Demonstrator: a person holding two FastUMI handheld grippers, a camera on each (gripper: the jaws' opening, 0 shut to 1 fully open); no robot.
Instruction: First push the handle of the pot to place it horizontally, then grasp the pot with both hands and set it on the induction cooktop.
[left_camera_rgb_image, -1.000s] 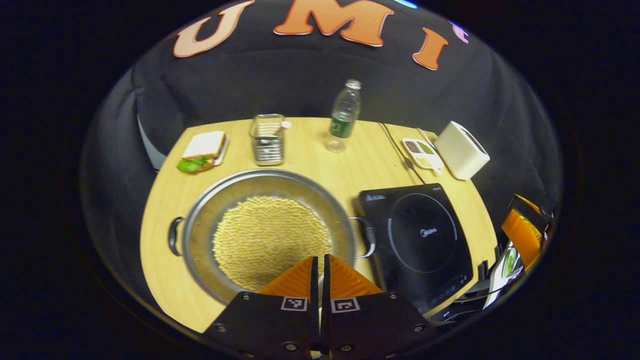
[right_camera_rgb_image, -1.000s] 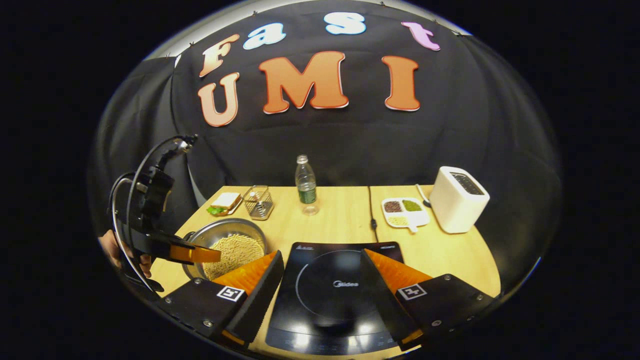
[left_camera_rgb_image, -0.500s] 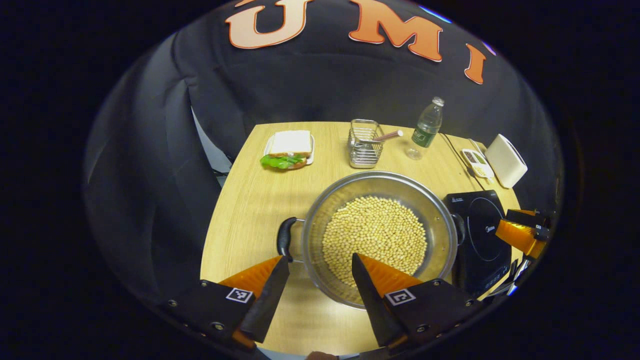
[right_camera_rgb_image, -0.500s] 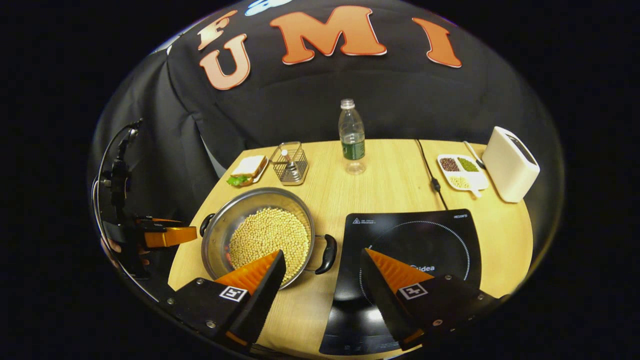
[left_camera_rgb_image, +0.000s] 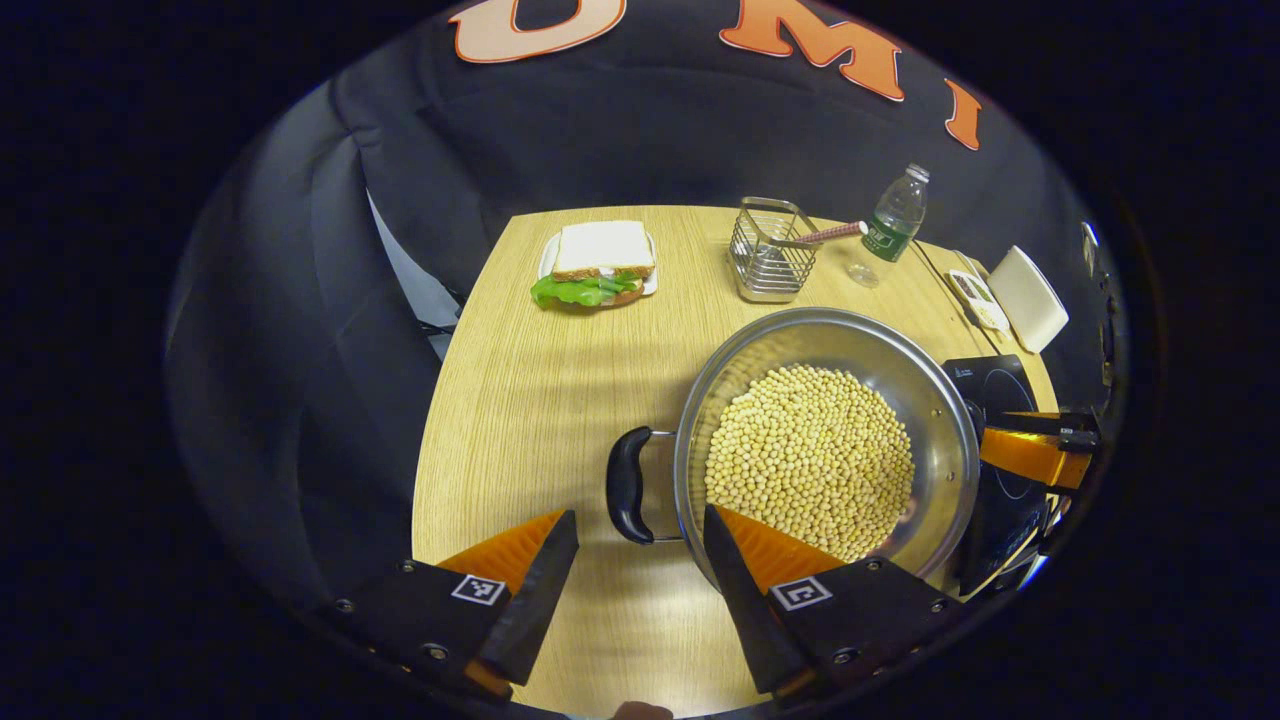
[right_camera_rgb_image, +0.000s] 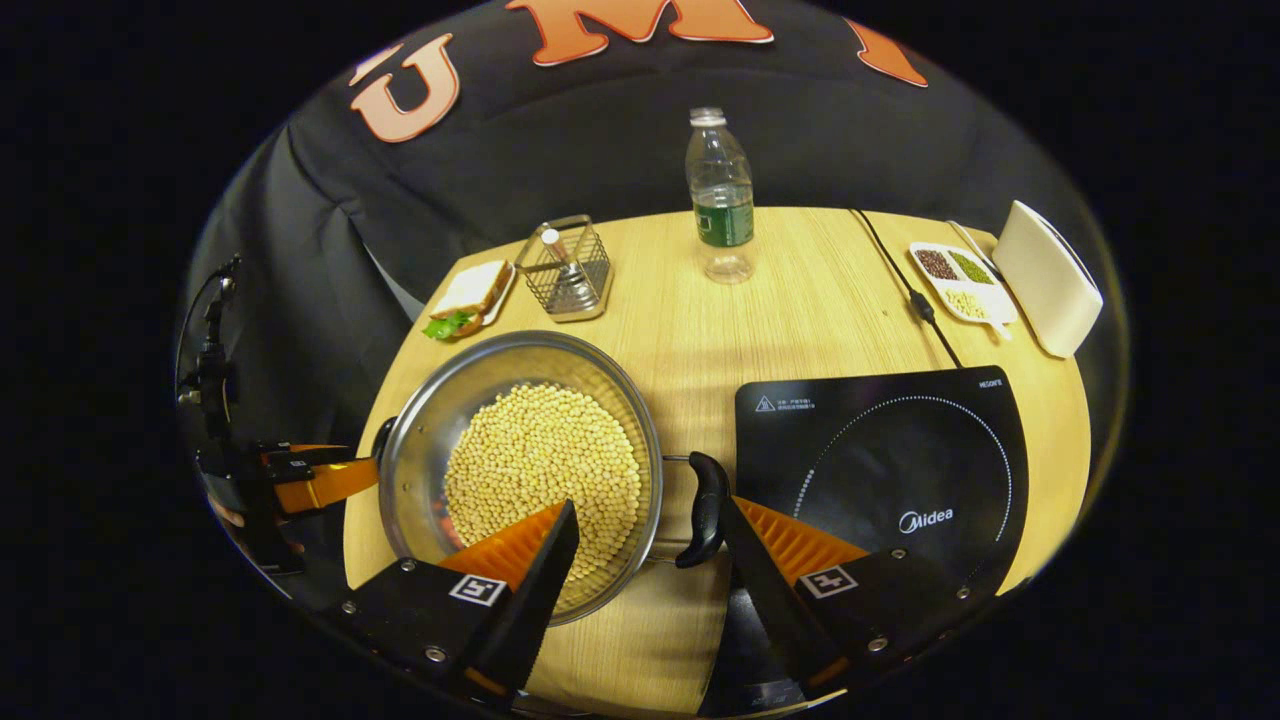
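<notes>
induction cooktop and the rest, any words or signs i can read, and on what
"Midea": on the induction cooktop, near its front edge.
Small print and a warning triangle at the cooktop's back corners: too small to read.
Water bottle label: too blurred to read.
Square coded markers on both grippers' fingers: no words.

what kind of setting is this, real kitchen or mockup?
Likely a staged kitchen mockup in a recording booth: a light wooden table against black cloth, carrying a black induction cooktop, a white toaster and a steel two-handled pot of beans.

One pot (right_camera_rgb_image: 520, 455), one induction cooktop (right_camera_rgb_image: 885, 470), one bottle (right_camera_rgb_image: 722, 195), one sandwich (left_camera_rgb_image: 596, 265), one wire caddy (right_camera_rgb_image: 566, 268), perhaps one toaster (right_camera_rgb_image: 1050, 278).
</notes>
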